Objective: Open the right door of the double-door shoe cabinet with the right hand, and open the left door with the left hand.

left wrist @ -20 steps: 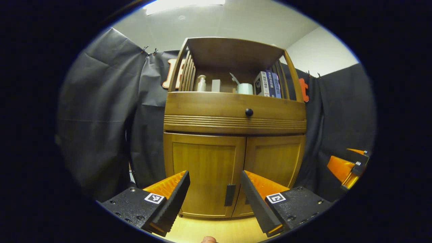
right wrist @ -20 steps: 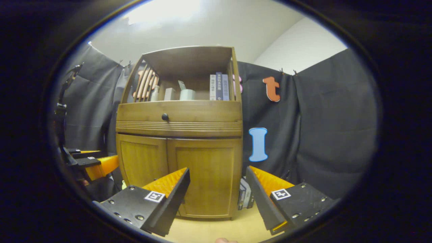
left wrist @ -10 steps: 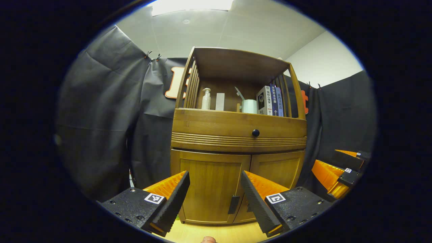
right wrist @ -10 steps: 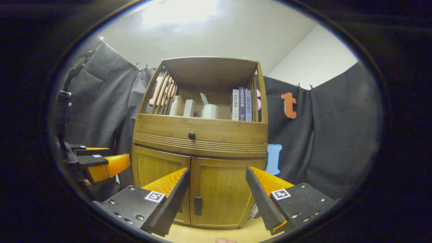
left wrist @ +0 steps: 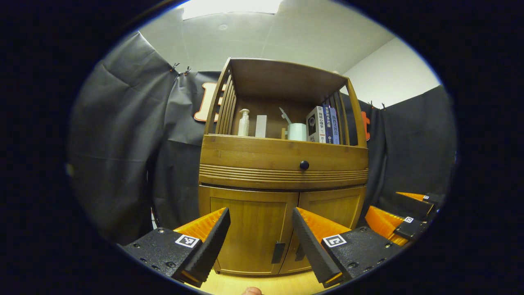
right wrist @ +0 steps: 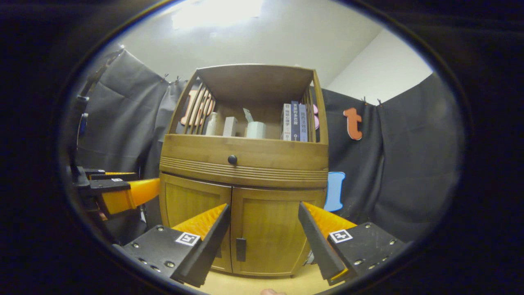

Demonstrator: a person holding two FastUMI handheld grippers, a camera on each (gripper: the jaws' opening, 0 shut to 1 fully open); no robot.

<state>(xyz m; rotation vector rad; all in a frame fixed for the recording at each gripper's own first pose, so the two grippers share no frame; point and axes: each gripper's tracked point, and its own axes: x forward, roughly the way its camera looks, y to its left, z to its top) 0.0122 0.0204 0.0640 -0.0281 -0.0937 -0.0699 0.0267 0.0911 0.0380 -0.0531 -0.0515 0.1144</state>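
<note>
- We face one wooden shoe cabinet (left wrist: 282,164) standing on the pale floor (left wrist: 262,284) against black cloth, its two lower doors both closed.
- The left door (left wrist: 249,229) and the right door (right wrist: 270,229) each carry one dark handle: the left door's handle (left wrist: 278,252), the right door's handle (right wrist: 240,249).
- One drawer (right wrist: 245,157) above has a single round knob (right wrist: 232,159).
- On the open shelf we count one bottle (left wrist: 244,122), one white cup (left wrist: 297,131) and three books (left wrist: 323,124).
- Our left gripper (left wrist: 261,221) hangs before the left door, jaws wide, gripping nothing.
- Our right gripper (right wrist: 264,215) hangs before the right door, jaws wide, gripping nothing.
</note>
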